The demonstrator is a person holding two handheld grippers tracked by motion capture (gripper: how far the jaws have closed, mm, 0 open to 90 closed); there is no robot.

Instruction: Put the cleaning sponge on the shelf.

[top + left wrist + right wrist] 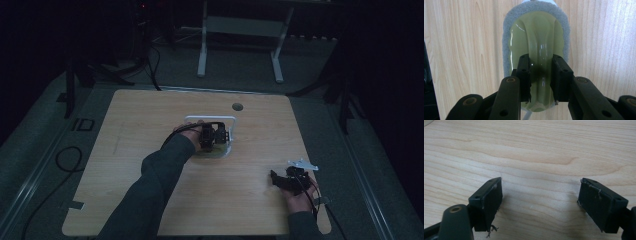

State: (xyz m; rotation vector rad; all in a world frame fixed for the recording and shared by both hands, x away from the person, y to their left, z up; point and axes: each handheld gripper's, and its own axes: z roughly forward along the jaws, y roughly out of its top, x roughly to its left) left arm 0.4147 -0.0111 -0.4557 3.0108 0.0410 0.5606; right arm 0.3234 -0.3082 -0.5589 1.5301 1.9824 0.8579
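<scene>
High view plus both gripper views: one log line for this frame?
left hand-held gripper: shut on scrubber handle | right hand-held gripper: open, empty, over bare table | scrubber: mid-table

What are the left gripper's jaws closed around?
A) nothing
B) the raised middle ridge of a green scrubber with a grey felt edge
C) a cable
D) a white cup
B: the left gripper has its jaws pressed on either side of the green scrubber, on its glossy ridge.
</scene>
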